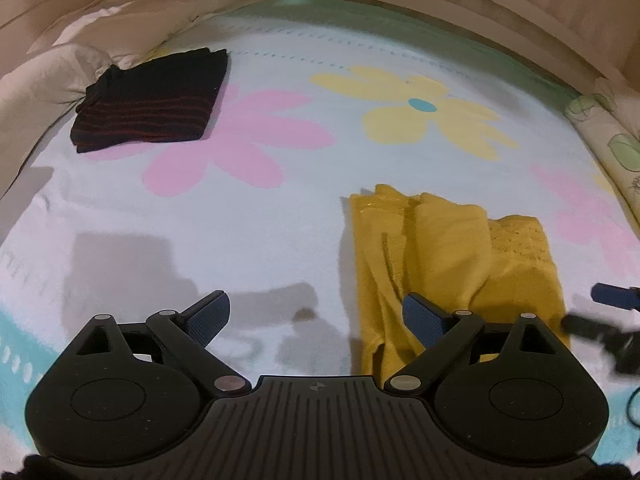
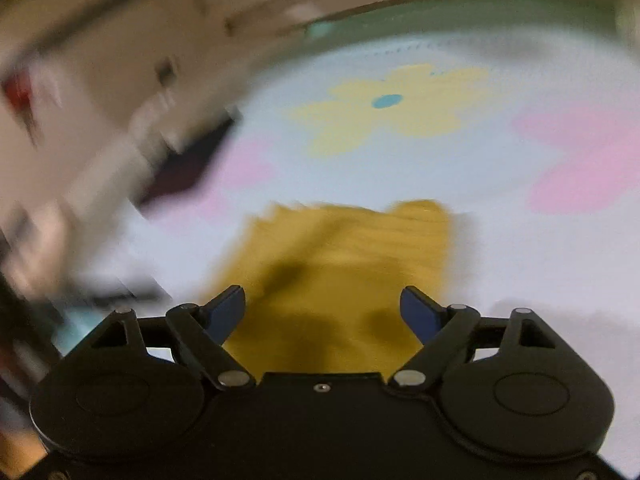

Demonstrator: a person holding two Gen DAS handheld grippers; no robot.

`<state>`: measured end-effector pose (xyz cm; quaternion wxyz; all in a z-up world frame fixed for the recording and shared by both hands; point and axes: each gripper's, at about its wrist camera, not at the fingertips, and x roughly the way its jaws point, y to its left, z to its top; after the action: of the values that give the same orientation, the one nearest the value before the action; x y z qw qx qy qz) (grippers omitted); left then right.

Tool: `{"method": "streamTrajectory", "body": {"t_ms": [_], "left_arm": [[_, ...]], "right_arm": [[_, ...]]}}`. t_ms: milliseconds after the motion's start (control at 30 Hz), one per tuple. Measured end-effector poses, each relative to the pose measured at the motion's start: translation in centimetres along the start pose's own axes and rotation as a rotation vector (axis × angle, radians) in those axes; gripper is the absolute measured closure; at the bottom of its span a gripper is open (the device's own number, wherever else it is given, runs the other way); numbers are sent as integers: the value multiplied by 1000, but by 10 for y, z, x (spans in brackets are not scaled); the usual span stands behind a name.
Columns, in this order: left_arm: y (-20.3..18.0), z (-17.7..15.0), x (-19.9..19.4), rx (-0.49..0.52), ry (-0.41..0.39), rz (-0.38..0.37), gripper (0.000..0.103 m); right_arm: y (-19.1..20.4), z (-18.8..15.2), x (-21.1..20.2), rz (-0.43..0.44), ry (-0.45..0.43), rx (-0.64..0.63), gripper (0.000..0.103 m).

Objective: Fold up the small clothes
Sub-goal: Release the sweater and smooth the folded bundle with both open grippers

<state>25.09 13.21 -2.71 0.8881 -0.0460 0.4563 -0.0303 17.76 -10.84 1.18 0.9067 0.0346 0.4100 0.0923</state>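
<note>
Yellow knit garment [image 1: 452,264] lies rumpled on the bed [image 1: 280,216], ahead and right of the left hand-held gripper [image 1: 316,316] and directly ahead of and under the right hand-held gripper [image 2: 322,312]. Left one: jaws spread wide, nothing between them, right pad [image 1: 424,322] over the garment's near left edge, contact unclear. Right one: jaws also spread wide with nothing pinched, cloth only seen below the gap. Right view is heavily smeared, so edges there are hard to read. A tip of the right hand-held gripper [image 1: 612,298] shows at the far right of the left view, just beside the garment's right side.

Dark striped garment [image 1: 152,104] sits folded, well ahead and left of the left hand-held gripper, near the pillows [image 1: 80,60]. Looks done.

Risks, as judgement:
- Yellow piece is only partly folded, with ridges and an overlapped flap; grabbing one layer instead of the whole edge would drag the fold open.
- Pads closing on a ridge rather than a corner would give a skewed fold.
- Knit is soft and stretchy, so pulling from one side only would slide it across the sheet or bunch it.
- The two hand-held grippers are near each other on the right side and could collide.
- A fast approach could miss the edge.
</note>
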Motion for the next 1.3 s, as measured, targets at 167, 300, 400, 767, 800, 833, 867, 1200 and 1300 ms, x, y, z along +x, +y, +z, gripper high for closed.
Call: {"method": "streamTrajectory", "body": {"t_ms": [167, 300, 400, 767, 800, 833, 867, 1200, 1300], "left_arm": [[-15, 1, 1, 23, -9, -14, 9], [-25, 1, 3, 46, -6, -31, 9], [-28, 0, 5, 54, 1, -36, 9], [-33, 4, 12, 68, 33, -78, 9], [-36, 5, 11, 72, 33, -87, 9], [-41, 7, 9, 77, 20, -98, 9], [-46, 8, 8, 86, 8, -109, 9], [-112, 8, 11, 237, -35, -350, 9], [-116, 5, 29, 227, 29, -372, 9]], "right_arm": [[34, -15, 10, -112, 10, -229, 19], [68, -26, 17, -135, -17, -400, 19], [86, -31, 17, -35, -49, -439, 19], [74, -42, 32, 513, 56, -150, 18], [71, -43, 29, 517, 49, -144, 18], [68, -42, 26, 517, 38, -137, 18], [63, -41, 22, 515, 25, -121, 18], [40, -43, 8, 471, 9, -110, 17], [37, -49, 4, 460, 19, -139, 17]]}}
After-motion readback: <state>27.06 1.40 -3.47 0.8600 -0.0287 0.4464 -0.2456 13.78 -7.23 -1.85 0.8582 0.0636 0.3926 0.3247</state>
